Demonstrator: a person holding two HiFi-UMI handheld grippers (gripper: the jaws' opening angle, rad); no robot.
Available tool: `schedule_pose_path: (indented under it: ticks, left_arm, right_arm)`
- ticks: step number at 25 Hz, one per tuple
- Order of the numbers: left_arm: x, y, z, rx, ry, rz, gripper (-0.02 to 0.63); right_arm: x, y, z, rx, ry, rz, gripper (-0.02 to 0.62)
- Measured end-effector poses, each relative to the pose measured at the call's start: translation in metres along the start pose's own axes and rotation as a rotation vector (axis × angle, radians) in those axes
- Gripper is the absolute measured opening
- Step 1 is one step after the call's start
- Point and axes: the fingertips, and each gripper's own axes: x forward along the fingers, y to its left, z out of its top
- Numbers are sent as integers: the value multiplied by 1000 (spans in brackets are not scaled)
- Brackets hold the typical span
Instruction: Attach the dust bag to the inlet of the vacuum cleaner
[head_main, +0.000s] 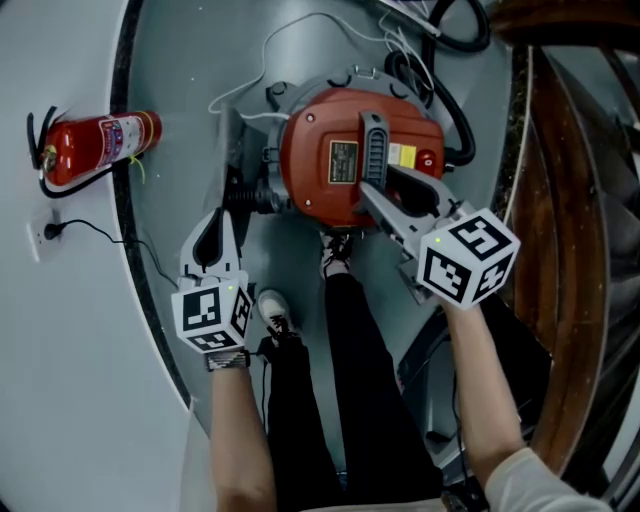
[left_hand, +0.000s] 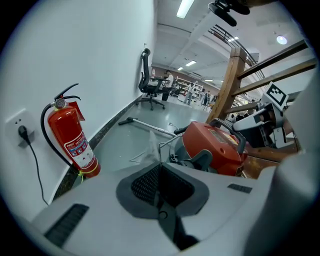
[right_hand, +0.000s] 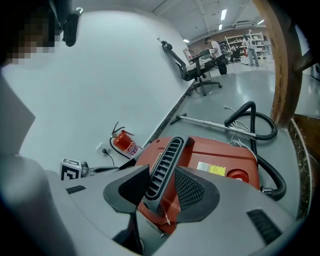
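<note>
The vacuum cleaner (head_main: 350, 160) has a red motor head with a dark grey handle (head_main: 373, 150) on top. My right gripper (head_main: 395, 200) is shut on that handle (right_hand: 165, 165), one pad on each side. My left gripper (head_main: 215, 240) is at the machine's left side, pointing at the black fitting (head_main: 250, 195) there. In the left gripper view its pads (left_hand: 150, 182) meet, and the red head (left_hand: 215, 147) lies just beyond. A thin pale sheet (left_hand: 150, 145) rises past the jaw tips. I cannot tell whether it is pinched, or whether it is the dust bag.
A red fire extinguisher (head_main: 95, 145) lies by the wall, near a socket with a plug (head_main: 45, 235). The black hose (head_main: 450, 90) and a metal wand (right_hand: 210, 122) lie behind the vacuum. A wooden stair frame (head_main: 560, 150) stands at the right. The person's legs (head_main: 340, 380) are below.
</note>
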Motion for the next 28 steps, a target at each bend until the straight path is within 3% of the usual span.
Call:
schedule_pose_path:
  ticks: [9,19,28]
  left_arm:
    - [-1,-4,-6,25,-8,-27,6]
    - [-2,-7,-7,-108,-31,-58,10]
    - [-2,-9,-7,-221,-14,-135,15]
  right_arm:
    - [0,-1,0,4,1,9,156]
    - [1,1,-1,-14,14,1,161]
    - [3,1,-2,-20,-10,-33,175]
